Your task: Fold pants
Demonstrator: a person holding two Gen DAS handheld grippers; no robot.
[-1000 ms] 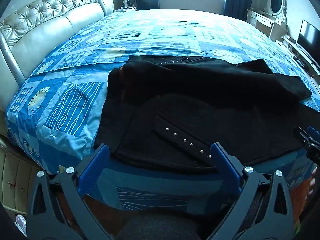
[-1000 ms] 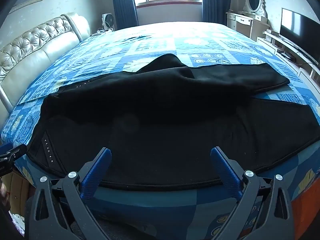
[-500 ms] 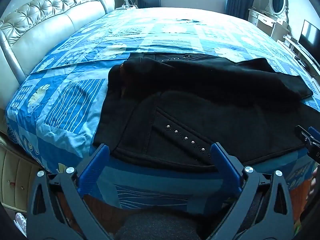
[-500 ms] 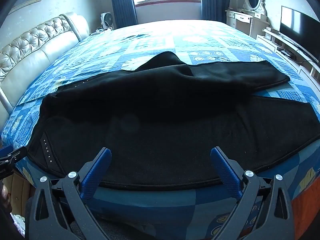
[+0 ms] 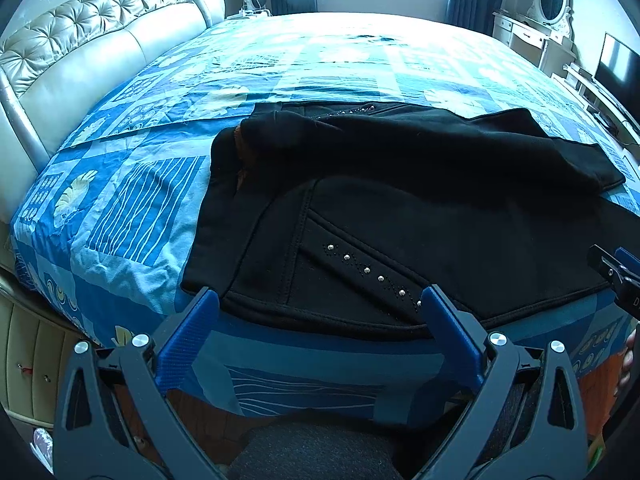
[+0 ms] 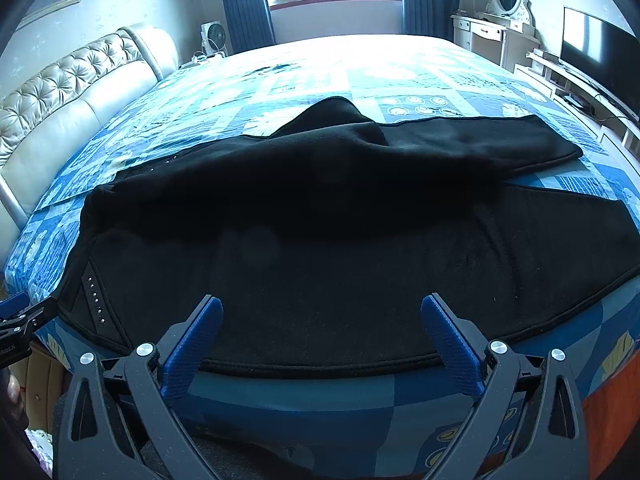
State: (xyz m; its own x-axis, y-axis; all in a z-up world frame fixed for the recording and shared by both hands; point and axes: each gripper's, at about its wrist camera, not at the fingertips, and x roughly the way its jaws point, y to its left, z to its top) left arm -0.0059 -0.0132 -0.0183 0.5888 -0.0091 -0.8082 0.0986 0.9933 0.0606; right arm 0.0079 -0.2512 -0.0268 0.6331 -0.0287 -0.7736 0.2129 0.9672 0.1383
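Black pants (image 5: 400, 208) lie across the near side of the bed, waistband at the left with a studded pocket (image 5: 372, 272), legs running right; the far leg lies rumpled across the near one. They also show in the right wrist view (image 6: 320, 240). My left gripper (image 5: 318, 304) is open and empty, just short of the waist hem at the bed's front edge. My right gripper (image 6: 320, 312) is open and empty over the near leg's hem. Each gripper shows at the edge of the other's view, the right one (image 5: 616, 272) and the left one (image 6: 20, 316).
The bed has a blue patterned cover (image 5: 132, 200) and a padded beige headboard (image 5: 80, 64) at the left. A dresser with an oval mirror (image 6: 504, 8) and a TV (image 6: 596, 48) stand along the right wall. A fan (image 6: 212, 36) stands by the window.
Both grippers have drawn a little closer to the pants' near hem. The pants have not moved and both grippers stay open.
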